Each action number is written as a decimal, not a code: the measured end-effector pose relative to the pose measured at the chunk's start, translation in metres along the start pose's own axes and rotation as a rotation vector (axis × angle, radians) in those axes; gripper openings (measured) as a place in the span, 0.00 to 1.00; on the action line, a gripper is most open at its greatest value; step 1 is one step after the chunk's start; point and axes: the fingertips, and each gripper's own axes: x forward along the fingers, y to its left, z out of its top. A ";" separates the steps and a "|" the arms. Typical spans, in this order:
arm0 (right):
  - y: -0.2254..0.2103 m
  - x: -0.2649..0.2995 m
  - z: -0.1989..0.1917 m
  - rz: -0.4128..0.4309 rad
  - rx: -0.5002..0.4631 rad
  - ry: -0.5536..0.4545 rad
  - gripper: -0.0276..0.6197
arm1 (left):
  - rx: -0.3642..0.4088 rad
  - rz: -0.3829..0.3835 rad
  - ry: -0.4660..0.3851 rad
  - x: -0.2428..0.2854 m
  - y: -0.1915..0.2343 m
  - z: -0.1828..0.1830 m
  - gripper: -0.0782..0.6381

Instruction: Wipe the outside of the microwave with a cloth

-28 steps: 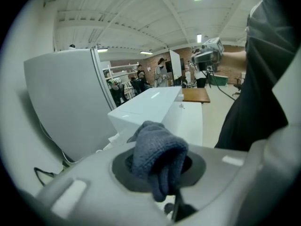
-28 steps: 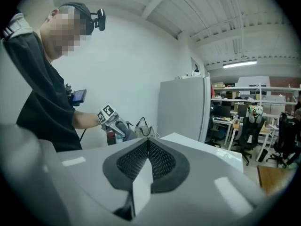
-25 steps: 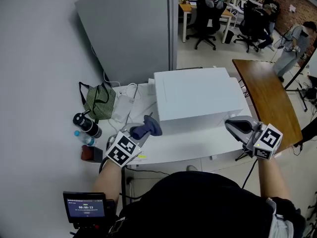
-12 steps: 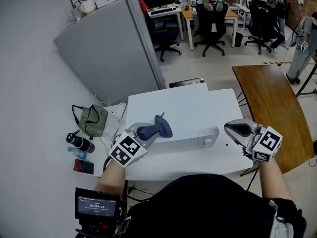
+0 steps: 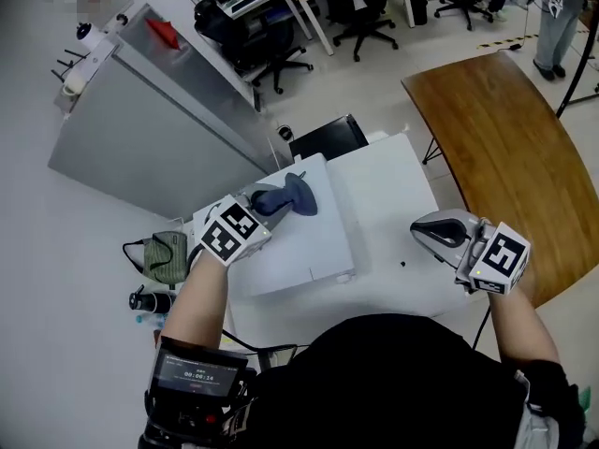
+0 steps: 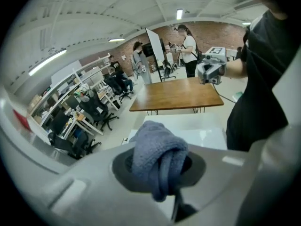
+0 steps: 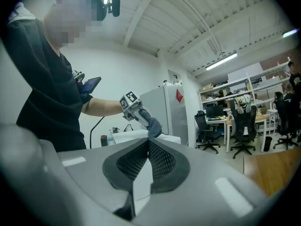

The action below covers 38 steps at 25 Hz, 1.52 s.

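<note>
Left gripper view: left tool (image 6: 163, 169) pinches cloth (image 6: 154, 147).

The microwave (image 5: 299, 246) stands on the counter's (image 5: 398, 204) left half. The cloth (image 5: 298, 195), gripped in the left gripper (image 5: 270, 202), sits on its top toward 12 o'clock. From the microwave, the right gripper (image 5: 435, 235) hangs over the counter at 3 o'clock. A bag (image 5: 164, 255) lies at 9 o'clock, and a table (image 5: 496, 129) stands at 2 o'clock.

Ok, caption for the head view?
Left gripper holds a blue cloth on top of the microwave; right gripper shut, empty.
</note>
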 end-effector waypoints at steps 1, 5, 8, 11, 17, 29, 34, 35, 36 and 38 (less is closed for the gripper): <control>-0.002 -0.005 -0.004 -0.007 0.011 -0.003 0.05 | 0.039 -0.006 0.028 0.009 0.009 0.007 0.19; -0.017 -0.036 -0.018 -0.074 0.053 -0.001 0.05 | 0.237 -0.053 0.210 0.059 0.036 0.026 0.19; -0.032 -0.065 -0.036 -0.152 0.107 -0.009 0.05 | 0.324 -0.163 0.383 0.104 0.039 0.019 0.19; -0.042 -0.088 -0.053 -0.216 0.160 -0.021 0.05 | 0.356 -0.246 0.498 0.134 0.043 0.021 0.19; -0.054 -0.114 -0.086 -0.302 0.219 -0.018 0.05 | 0.478 -0.501 0.756 0.187 0.002 -0.001 0.19; -0.050 -0.187 -0.154 -0.497 0.361 0.004 0.05 | 0.655 -0.708 1.206 0.296 -0.046 -0.101 0.18; -0.039 -0.203 -0.161 -0.527 0.386 0.002 0.05 | 0.693 -0.709 1.198 0.309 -0.060 -0.105 0.19; -0.039 -0.205 -0.158 -0.523 0.380 -0.006 0.05 | 0.698 -0.706 1.170 0.300 -0.060 -0.089 0.19; -0.039 -0.204 -0.153 -0.513 0.370 -0.017 0.05 | 0.703 -0.697 1.133 0.285 -0.059 -0.067 0.19; -0.042 -0.194 -0.139 -0.482 0.345 -0.043 0.05 | 0.715 -0.667 1.059 0.240 -0.049 -0.017 0.19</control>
